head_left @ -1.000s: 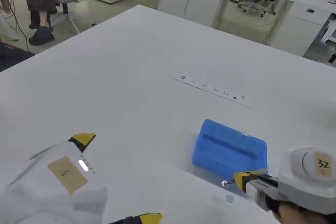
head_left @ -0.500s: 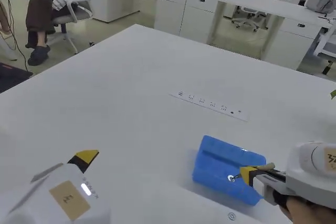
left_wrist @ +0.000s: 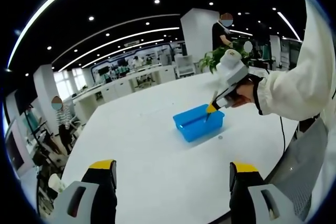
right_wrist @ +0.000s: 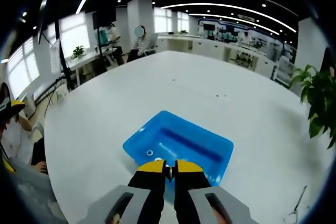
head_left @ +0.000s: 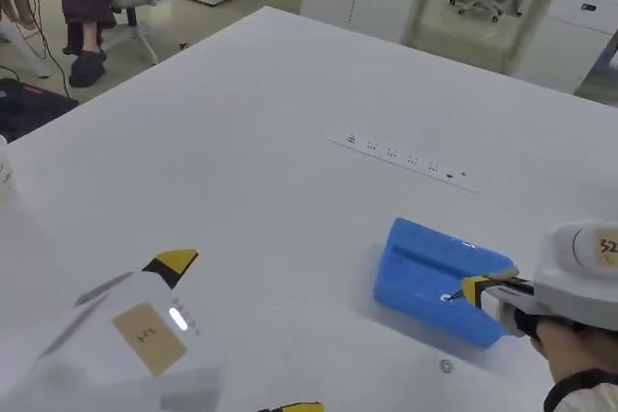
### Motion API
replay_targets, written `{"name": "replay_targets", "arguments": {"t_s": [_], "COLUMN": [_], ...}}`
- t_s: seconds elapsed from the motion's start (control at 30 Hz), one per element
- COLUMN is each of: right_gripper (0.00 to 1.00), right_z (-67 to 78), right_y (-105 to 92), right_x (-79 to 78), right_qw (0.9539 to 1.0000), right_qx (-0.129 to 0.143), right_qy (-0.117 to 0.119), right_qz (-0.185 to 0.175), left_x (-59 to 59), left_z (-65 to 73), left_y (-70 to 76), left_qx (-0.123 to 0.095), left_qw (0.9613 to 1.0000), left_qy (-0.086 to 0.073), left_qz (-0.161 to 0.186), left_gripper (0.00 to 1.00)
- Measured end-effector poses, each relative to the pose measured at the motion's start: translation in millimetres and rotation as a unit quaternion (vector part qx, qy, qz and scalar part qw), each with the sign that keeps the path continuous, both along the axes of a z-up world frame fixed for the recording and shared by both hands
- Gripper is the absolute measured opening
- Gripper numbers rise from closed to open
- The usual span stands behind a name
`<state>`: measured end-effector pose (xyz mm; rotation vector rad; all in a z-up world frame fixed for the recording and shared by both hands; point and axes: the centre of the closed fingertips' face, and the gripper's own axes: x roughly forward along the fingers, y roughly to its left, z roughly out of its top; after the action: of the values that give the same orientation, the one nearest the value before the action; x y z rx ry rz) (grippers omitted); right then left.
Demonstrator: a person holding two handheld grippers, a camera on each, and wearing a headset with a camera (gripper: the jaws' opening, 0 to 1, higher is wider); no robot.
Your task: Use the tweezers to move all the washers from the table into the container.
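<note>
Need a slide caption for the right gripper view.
Right gripper, fingers shut on tweezers, at the blue container; a washer shows within its walls.

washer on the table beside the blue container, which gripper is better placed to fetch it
Right. The right gripper is shut on the tweezers over the blue container, and the washer lies on the table close by. The left gripper is open, holds nothing, and sits farther off.

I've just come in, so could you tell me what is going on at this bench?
A person's right gripper pinches tweezers over the blue container, with a washer by their tips. Another washer lies on the table. The left gripper hangs open, off to the side.
</note>
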<state>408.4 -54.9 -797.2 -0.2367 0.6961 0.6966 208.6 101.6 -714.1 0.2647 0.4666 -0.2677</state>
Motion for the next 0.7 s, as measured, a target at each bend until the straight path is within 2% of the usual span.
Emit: {"name": "replay_targets", "arguments": {"t_s": [0.27,0.7], "right_gripper": [0.01,0.01], "right_z": [-13.2,-24.6], "right_y": [1.3,-2.9], "right_x": [0.9,2.6], "right_qw": [0.9997,0.9992], "right_qx": [-0.017,-0.030], "right_qy": [0.016,0.025], "right_qz": [-0.001,-0.004], "left_x": [-0.2,3.9], "left_z": [-7.9,-12.5], "left_y": [-2.4,0.8], "left_qx": [-0.004,-0.008], "left_qw": [0.9999,0.9998], "left_qy": [0.015,0.020], "left_qz": [-0.003,0.004], "left_gripper": [0.91,0.91]}}
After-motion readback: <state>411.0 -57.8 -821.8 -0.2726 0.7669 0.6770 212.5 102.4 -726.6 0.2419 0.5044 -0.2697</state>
